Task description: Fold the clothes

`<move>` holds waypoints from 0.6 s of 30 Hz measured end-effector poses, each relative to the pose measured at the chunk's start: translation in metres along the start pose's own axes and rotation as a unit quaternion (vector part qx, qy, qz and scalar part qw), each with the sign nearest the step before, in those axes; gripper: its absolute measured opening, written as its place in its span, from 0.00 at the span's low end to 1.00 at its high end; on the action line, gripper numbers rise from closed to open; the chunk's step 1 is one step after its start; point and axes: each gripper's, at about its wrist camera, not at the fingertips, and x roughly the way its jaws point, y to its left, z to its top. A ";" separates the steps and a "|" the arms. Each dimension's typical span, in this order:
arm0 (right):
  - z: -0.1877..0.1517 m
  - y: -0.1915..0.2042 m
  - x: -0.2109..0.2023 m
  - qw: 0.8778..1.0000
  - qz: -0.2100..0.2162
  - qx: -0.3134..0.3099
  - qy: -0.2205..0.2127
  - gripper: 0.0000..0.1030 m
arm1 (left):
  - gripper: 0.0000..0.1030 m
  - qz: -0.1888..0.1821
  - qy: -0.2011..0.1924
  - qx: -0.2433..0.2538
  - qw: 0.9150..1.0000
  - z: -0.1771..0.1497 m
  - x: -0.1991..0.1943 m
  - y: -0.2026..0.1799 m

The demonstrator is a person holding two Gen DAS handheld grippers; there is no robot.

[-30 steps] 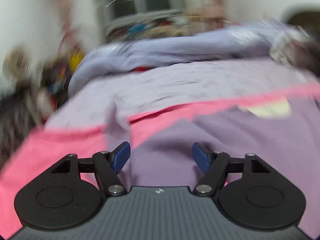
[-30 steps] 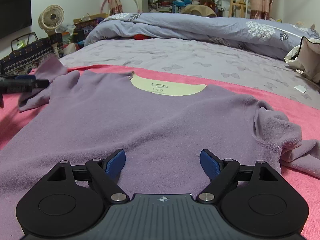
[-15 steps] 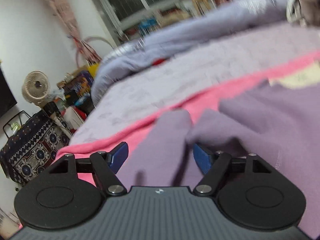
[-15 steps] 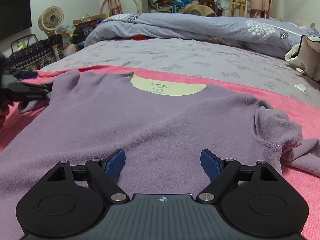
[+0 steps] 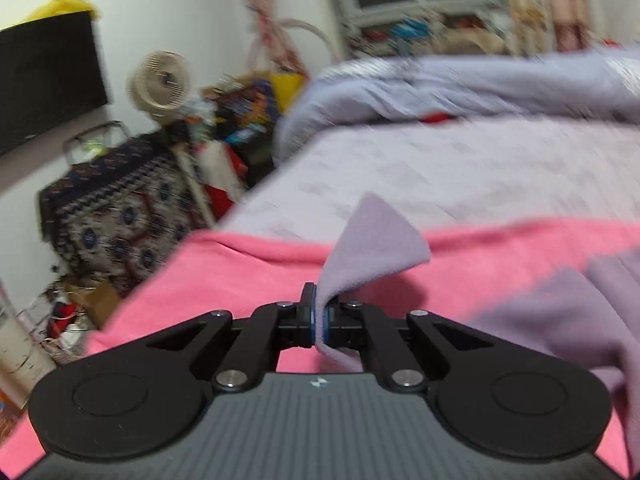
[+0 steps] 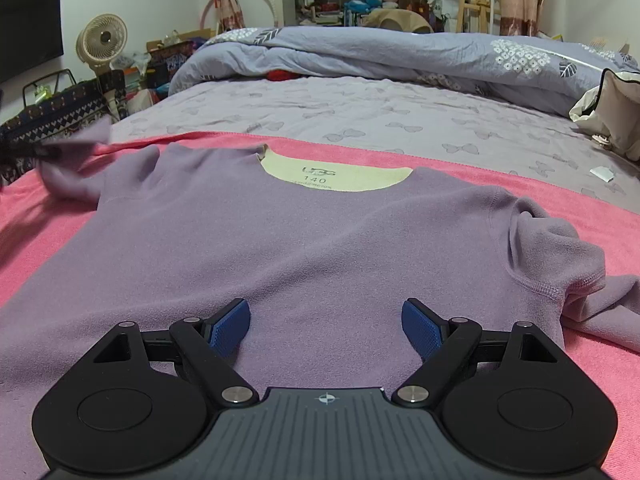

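Left gripper (image 6: 24, 152) a dark blur at the frame edge; sweater's right sleeve (image 6: 600, 312) cut off.

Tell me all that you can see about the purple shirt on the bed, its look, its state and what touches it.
The purple shirt looks like soft fleece, with a pale yellow inner neck panel printed 140. It lies face-up and mostly flat on a pink blanket. One sleeve is bunched in folds at the picture's right; the other sleeve's end is pinched in the shut left gripper and raised off the blanket. The right gripper hovers open over the lower body, and contact with the cloth cannot be told.
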 end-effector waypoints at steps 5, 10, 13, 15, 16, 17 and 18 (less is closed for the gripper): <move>0.000 0.000 -0.001 1.000 -0.001 -0.001 0.000 0.82 | 0.01 0.014 -0.011 -0.117 0.993 0.018 -0.002 0.068; 0.000 0.000 0.001 1.000 -0.001 -0.002 0.001 0.82 | 0.01 0.027 0.064 -0.152 0.986 -0.019 0.020 0.091; 0.000 0.001 0.002 1.000 0.000 -0.003 0.001 0.82 | 0.01 0.020 0.105 -0.213 0.971 -0.041 0.025 0.099; 0.000 0.001 0.002 1.000 0.000 -0.003 0.001 0.82 | 0.00 0.005 0.061 -0.205 0.977 -0.034 0.009 0.093; 0.000 0.001 0.002 1.000 0.000 -0.003 0.001 0.82 | 0.00 -0.016 0.025 -0.183 0.983 -0.023 -0.006 0.085; 0.000 0.001 0.002 1.000 0.000 -0.002 0.001 0.82 | 0.00 -0.038 -0.010 -0.161 0.986 -0.012 -0.021 0.076; 0.000 0.001 0.002 1.000 0.000 -0.002 0.001 0.82 | 0.00 -0.061 -0.046 -0.138 0.987 -0.001 -0.036 0.068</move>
